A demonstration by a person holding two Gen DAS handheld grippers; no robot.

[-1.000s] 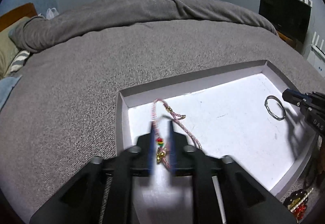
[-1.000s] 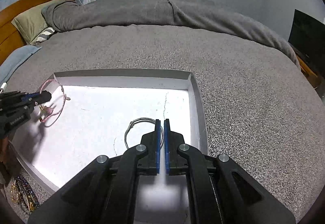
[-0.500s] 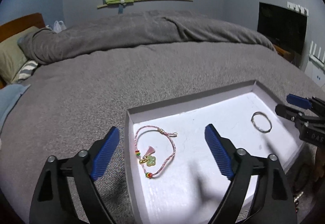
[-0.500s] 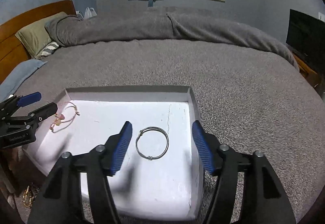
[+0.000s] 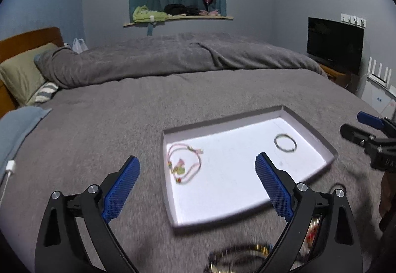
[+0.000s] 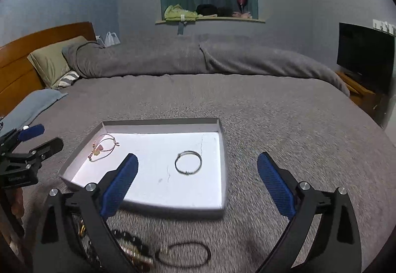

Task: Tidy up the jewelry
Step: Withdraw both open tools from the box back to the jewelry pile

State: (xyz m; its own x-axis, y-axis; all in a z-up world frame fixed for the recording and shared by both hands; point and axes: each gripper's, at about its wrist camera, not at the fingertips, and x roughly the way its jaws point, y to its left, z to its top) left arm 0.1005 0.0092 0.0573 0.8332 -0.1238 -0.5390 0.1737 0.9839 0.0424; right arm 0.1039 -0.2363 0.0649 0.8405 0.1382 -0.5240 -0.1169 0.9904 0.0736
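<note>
Two bracelets are lying in the white tray [image 6: 224, 149] on the bed: 1 pink cord bracelet [image 5: 184, 164] at its left end, 1 silver bangle [image 6: 188, 162] toward the right. Left gripper [image 5: 196, 186] & right gripper [image 6: 196, 182] are both opening wide w/ nothing between the jaws. A pile of more jewelry [image 6: 138, 248] is sitting on the grey blanket [image 6: 272, 109] just in front of the tray, too blurry to count.

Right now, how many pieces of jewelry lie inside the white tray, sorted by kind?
Pink cord bracelet with a green charm: 1
Thin silver wire bangle: 1
Total inside the shallow white cardboard tray: 2
More jewelry lies on the grey blanket in front of it, too blurred to count.
</note>
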